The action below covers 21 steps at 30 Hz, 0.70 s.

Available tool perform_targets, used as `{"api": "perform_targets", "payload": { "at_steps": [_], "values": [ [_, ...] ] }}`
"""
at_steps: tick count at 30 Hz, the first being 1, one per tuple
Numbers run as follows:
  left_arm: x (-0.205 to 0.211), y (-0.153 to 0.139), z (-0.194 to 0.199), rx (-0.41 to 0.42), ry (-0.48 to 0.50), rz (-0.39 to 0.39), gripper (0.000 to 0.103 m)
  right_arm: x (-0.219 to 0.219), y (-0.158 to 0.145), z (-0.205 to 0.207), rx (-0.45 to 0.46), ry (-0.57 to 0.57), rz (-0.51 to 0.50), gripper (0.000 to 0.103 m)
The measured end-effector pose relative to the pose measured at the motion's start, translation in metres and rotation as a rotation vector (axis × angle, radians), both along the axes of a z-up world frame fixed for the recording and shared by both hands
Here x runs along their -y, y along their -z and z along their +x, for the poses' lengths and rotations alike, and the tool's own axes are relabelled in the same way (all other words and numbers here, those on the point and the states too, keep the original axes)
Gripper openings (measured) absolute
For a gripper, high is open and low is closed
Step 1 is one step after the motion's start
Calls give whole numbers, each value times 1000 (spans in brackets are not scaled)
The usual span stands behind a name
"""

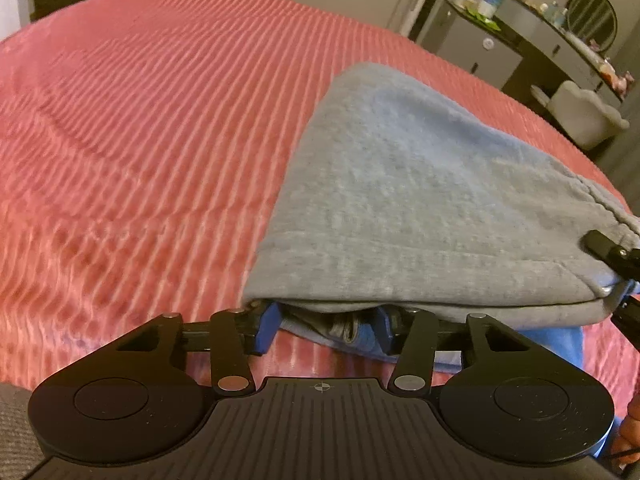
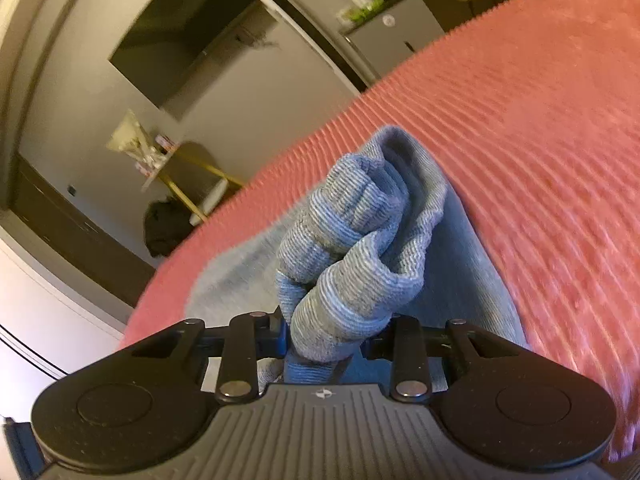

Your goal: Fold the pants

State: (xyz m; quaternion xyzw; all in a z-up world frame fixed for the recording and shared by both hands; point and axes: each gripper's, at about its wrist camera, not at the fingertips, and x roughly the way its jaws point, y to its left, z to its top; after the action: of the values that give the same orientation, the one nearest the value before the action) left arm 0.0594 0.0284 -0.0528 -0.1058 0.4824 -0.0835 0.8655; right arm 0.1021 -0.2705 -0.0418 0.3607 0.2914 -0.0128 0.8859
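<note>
Left wrist view: left gripper (image 1: 326,330) pitched down at the ribbed pink bedspread (image 1: 140,120), jaws partly apart, straddling the folded grey-blue fleece pants (image 1: 420,184) edge; pad contact unclear.
Right wrist view: right gripper (image 2: 324,338) rolled, clamped on the bunched ribbed cuff (image 2: 352,248), lifted.

Pants (image 1: 420,184) on bedspread (image 1: 140,120) — dresser (image 1: 500,44) behind

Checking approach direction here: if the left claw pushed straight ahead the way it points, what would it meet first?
The folded grey pants: their near edge already lies between the left claw fingers, so it would drive into the layers, then the pink bedspread.
</note>
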Motion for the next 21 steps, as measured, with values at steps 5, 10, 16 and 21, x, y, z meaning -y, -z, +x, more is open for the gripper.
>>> {"api": "perform_targets", "payload": {
  "at_steps": [5,10,16,21],
  "values": [
    [-5,-4,-3,-8,14,-12,51,14,0,-5,-16,34,9,31],
    [-21,-25,-19,10,6,-75,56,35,9,-7,-175,83,29,55],
    [-18,-51,-25,205,67,4,71,29,-27,-32,-71,297,-253,63],
    [23,-29,6,185,151,62,71,-40,-31,-16,50,-10,-476,42]
  ]
}}
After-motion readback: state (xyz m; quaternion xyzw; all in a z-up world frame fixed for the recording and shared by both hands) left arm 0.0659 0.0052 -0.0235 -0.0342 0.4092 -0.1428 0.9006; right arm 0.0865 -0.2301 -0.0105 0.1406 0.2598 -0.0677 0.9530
